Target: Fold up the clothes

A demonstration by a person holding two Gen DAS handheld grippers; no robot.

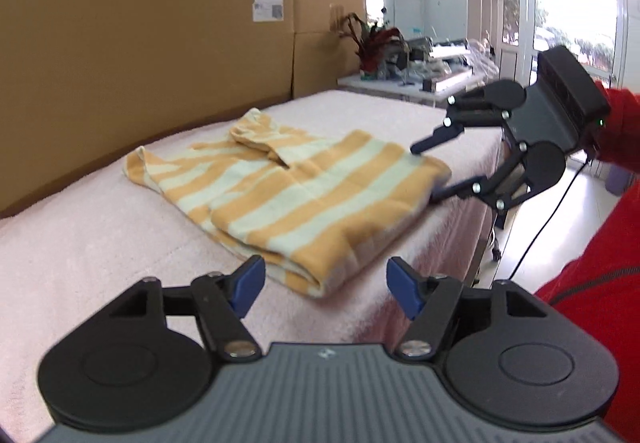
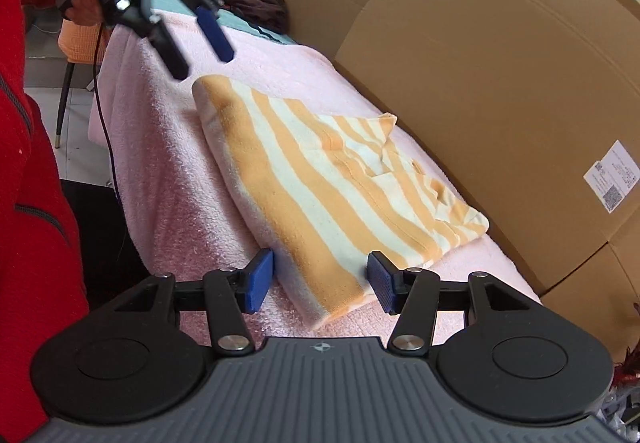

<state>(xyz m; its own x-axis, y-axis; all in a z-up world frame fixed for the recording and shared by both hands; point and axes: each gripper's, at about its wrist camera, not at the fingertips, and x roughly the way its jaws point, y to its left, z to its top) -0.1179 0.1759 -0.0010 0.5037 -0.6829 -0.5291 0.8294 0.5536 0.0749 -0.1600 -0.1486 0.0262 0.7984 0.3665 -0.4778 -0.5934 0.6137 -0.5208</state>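
My left gripper [image 1: 325,285] spread, empty. My right gripper [image 2: 320,281] spread astride striped garment [image 2: 320,179] corner, pads not pressing. Box label [image 1: 269,0] upper left, print unreadable.

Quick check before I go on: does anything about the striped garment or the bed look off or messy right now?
Mostly tidy. The striped garment lies folded on the pink blanket, but its collar end near the cardboard boxes is rumpled and bunched, not flat. Nothing is spilled or damaged. Both grippers are open, with no cloth gripped.
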